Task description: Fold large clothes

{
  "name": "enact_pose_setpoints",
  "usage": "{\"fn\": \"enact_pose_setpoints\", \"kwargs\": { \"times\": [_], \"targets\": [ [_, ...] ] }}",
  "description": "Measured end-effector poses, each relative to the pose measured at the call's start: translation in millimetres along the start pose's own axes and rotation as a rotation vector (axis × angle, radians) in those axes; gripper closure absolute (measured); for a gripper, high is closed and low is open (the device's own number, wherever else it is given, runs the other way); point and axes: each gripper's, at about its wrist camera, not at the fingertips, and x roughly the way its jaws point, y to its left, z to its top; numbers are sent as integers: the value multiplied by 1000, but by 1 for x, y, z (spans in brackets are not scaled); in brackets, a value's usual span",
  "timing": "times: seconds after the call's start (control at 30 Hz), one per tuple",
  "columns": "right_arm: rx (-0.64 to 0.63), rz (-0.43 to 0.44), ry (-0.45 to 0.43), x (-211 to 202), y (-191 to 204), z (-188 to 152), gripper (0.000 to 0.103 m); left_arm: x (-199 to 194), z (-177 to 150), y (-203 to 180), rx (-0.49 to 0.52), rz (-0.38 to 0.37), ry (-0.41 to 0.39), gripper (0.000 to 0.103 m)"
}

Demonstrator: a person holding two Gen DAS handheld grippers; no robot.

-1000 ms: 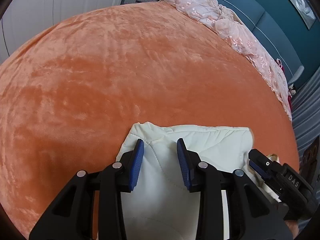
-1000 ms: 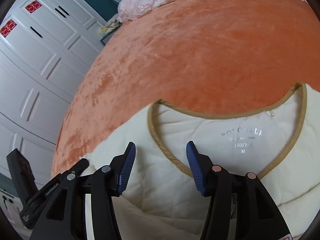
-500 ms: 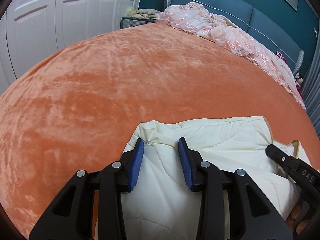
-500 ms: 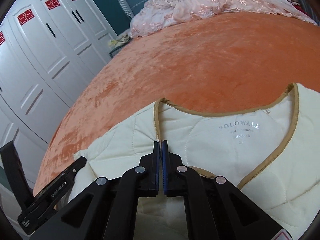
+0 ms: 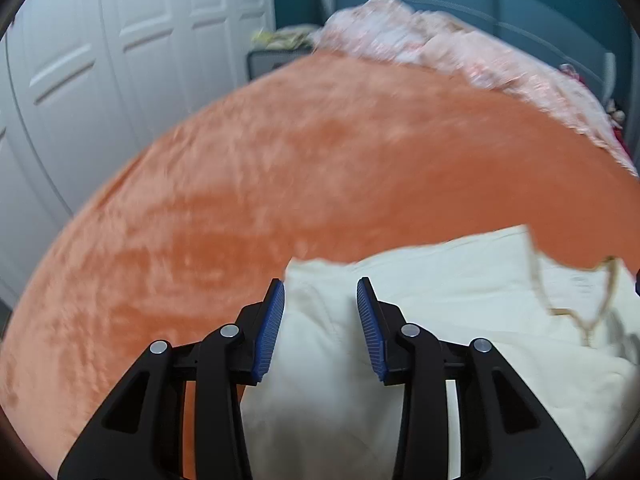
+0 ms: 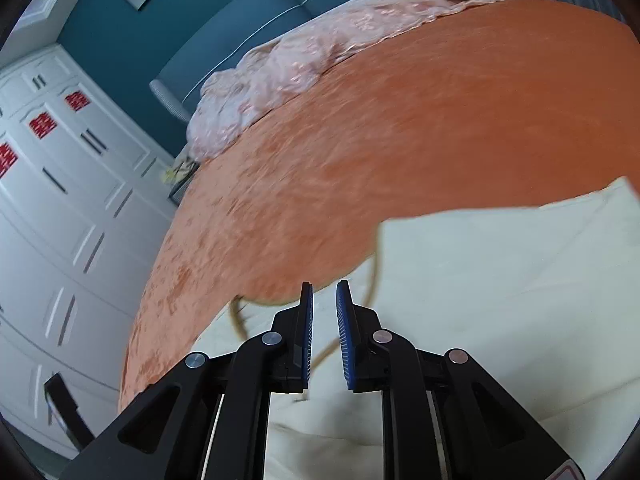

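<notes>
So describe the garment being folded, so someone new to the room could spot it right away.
Start from the orange bedspread covering the bed. At its near edge lies the cream quilted jacket. Its tan-piped neckline sets it apart from the pink lace fabric heaped by the headboard.

right gripper point(image 6: 324, 300): jaws just opening, narrow gap, nothing visibly pinched | cream jacket point(image 6: 480, 300): below and right of fingers, tan-trimmed neckline under the tips | orange blanket point(image 6: 400, 128): beyond | pink cloth point(image 6: 320, 60): far edge | white wardrobe point(image 6: 60, 200): left
</notes>
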Motion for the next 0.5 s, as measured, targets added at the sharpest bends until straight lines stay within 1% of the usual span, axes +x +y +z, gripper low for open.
{"fn": "enact_pose_setpoints", "kwargs": {
  "times": [0.07,0.1,0.13,0.17,0.2,0.23,0.3,0.4,0.43,0.5],
  "targets": [
    [-44,-94,-14,-22,-26,19,88,-29,11,-23,27,-100,-26,67],
    [-68,-137,-15,-29,-37,25,88,-37,16,-38,41,-153,-19,67],
    [-86,-166,3,-32,-47,30,88,-41,20,-59,60,-229,12,67],
    [-98,-186,42,-31,-55,34,88,-41,23,-82,77,-307,56,67],
    [-105,-191,91,-27,-64,36,88,-40,23,-105,92,-361,88,67],
    [-109,-183,128,-23,-71,36,88,-37,22,-129,120,-391,114,67],
    [-126,-172,187,-14,-83,34,90,-30,12,-175,189,-411,143,67],
    [-140,-164,213,-6,-95,30,95,-10,-8,-222,229,-429,212,67],
    [-140,-161,215,-3,-98,29,99,-3,-15,-232,237,-421,230,67],
    [-140,-153,209,1,-106,26,102,13,-30,-247,269,-371,246,67]
  ]
}}
